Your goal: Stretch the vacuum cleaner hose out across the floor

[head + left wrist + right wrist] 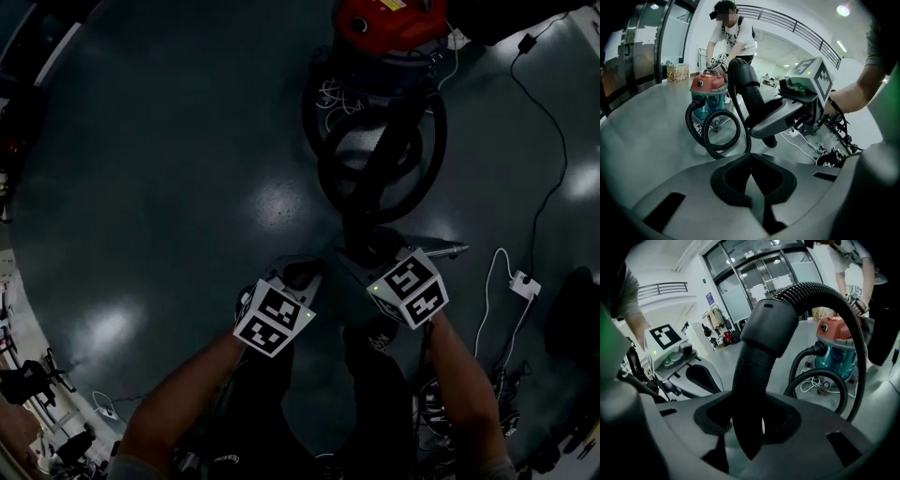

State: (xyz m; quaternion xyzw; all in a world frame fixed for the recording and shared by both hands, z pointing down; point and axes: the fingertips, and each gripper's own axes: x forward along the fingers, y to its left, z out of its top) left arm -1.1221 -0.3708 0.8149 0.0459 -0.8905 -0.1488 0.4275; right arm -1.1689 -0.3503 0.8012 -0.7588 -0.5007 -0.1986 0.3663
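1. Far left in the head view: dark, glossy floor (169,169) with pale patches of lamp glare.
2. Left of centre: left claw (751,174) held low over the floor, jaws pressed fully together with nothing between them. Only the closed seam in its own view, and the scene beyond.
3. Just to its right: right claw (749,427), jaws partway apart and clamped on the smooth black end piece of the hose (764,333). End piece standing upright between the pads, ribbed part arching up and over to the right.
4. Beyond both claws: rest of the hose lying in loose overlapping coils on the floor, close in front of the vacuum cleaner (389,23). Not drawn out into a line.
5. Vacuum cleaner itself: red top, teal body, standing on the floor. Another person (733,37) bent over it, hands at the red lid.
6. Right side of the head view: white adapter (525,284) on the floor with a white lead (479,323) curling down from it. Thin black cable (562,131) winding away towards the top right corner.
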